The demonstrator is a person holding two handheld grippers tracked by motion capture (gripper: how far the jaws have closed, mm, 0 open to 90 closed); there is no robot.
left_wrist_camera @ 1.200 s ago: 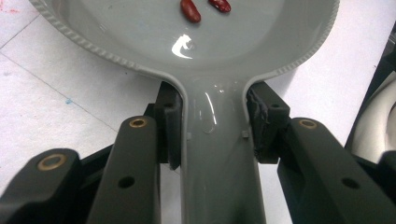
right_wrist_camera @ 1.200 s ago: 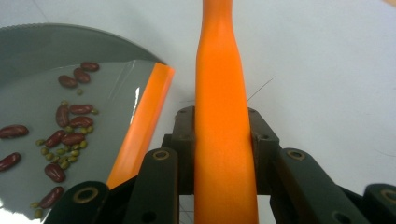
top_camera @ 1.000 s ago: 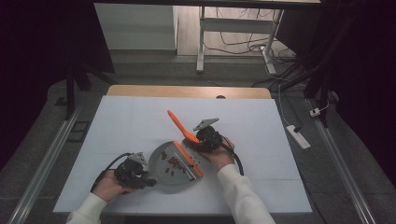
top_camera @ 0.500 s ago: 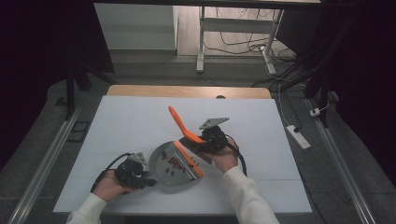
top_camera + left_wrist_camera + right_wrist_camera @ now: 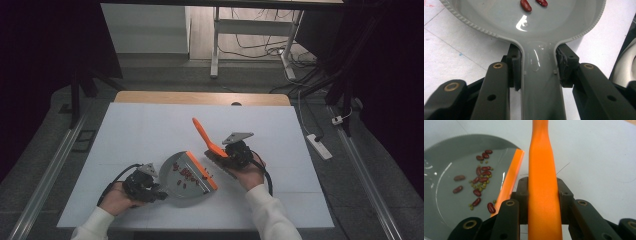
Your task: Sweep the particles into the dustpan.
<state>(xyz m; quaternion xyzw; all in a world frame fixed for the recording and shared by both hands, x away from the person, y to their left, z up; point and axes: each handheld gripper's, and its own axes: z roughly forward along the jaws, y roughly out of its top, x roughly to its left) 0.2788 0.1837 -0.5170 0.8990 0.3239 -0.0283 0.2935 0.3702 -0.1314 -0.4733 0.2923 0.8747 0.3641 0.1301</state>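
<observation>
A grey dustpan (image 5: pixel 181 186) with an orange lip (image 5: pixel 202 170) lies on the white table near its front. Red beans and small green ones (image 5: pixel 480 185) are scattered inside it. My left gripper (image 5: pixel 156 190) is shut on the dustpan's handle (image 5: pixel 539 82), one pad pressed against each side. My right gripper (image 5: pixel 226 156) is just right of the lip, shut on the orange handle (image 5: pixel 542 182) of a small brush (image 5: pixel 204 134). The handle slants up and away to the left. The brush head is down by the table, close to the lip.
The white table (image 5: pixel 150 125) stretches bare behind and to both sides of the dustpan, with a wooden strip along its far edge (image 5: pixel 200 98). A white power strip (image 5: pixel 320 146) lies on the floor to the right. Metal rails run along both sides.
My right gripper and the brush have shifted slightly to the right, away from the dustpan's lip. The left gripper and the dustpan have stayed put.
</observation>
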